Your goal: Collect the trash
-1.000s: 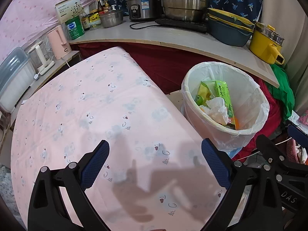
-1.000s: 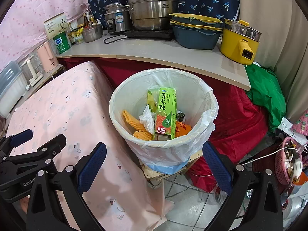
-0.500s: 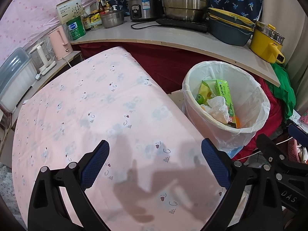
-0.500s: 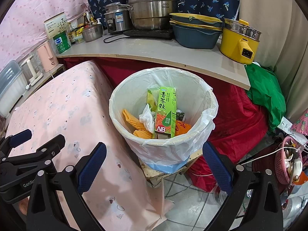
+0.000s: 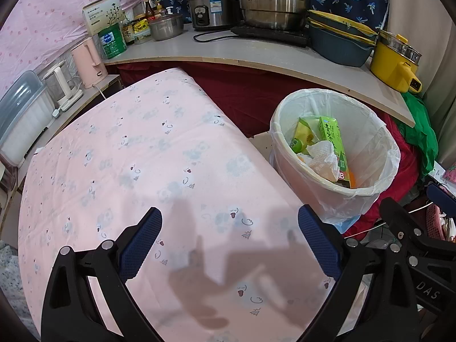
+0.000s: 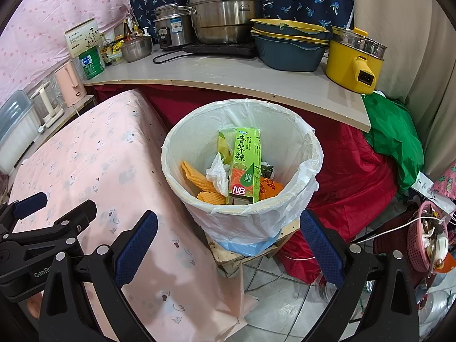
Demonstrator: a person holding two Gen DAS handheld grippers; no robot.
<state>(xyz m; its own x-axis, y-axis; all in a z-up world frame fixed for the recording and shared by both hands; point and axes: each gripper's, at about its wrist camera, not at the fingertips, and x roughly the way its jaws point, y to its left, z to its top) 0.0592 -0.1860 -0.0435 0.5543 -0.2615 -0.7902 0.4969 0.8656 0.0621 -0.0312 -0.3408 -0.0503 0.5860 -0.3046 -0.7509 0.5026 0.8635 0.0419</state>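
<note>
Running under the left gripper (image 5: pixel 229 238) is a pink-clothed table (image 5: pixel 148 154), its rounded edge dropping off to that claw's right, where the trash bin (image 6: pixel 242 219) stands close beside it. Bare tiled floor (image 6: pixel 273 307) lies below the right gripper (image 6: pixel 228 240). Ahead of the right claw, the white-lined bin holds a green carton (image 6: pixel 245 165), crumpled tissue (image 6: pixel 218 175) and orange wrappers (image 6: pixel 203 183). Both claws gape wide, gripping nothing and touching nothing.
</note>
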